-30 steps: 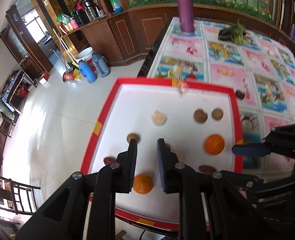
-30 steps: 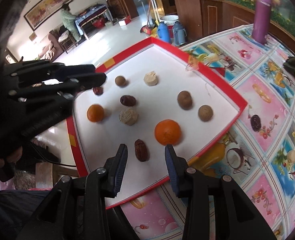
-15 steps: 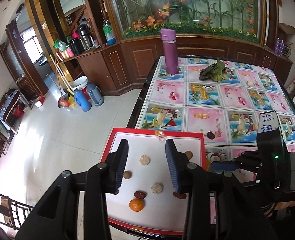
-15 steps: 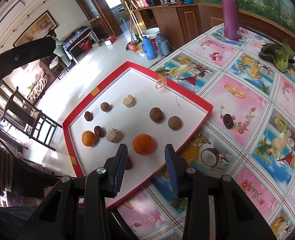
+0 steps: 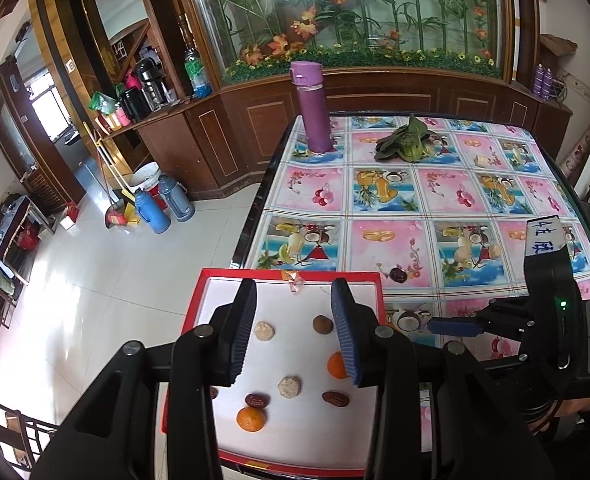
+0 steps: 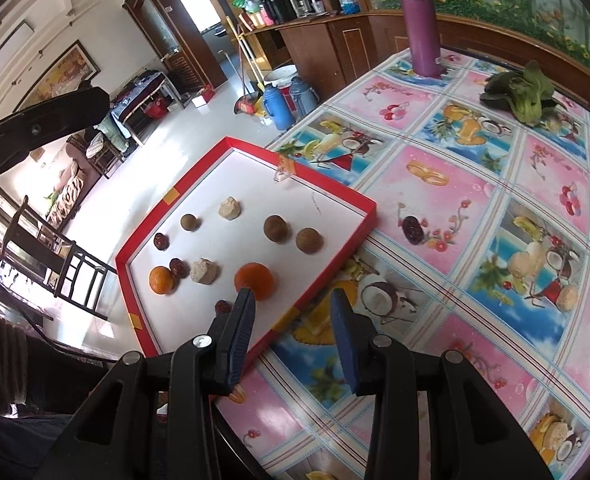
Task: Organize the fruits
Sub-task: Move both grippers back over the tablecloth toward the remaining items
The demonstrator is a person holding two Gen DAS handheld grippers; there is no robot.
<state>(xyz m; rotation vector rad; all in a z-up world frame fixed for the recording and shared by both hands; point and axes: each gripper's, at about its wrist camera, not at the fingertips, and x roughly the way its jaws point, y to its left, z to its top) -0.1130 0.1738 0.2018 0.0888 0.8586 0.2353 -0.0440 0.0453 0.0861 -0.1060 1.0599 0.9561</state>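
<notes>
Both tools, left tool (image 5: 293, 326) and right tool (image 6: 291, 330), hang wide open and empty; the stray date (image 6: 411, 229) lies just beside the red tray (image 6: 337, 190), so approach it low, straddling its length.

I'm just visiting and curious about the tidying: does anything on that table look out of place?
Yes. One dark red date lies alone on the patterned tablecloth, just beyond the red tray, while all the other fruits sit inside the tray. Both tools are open and hold nothing.
</notes>
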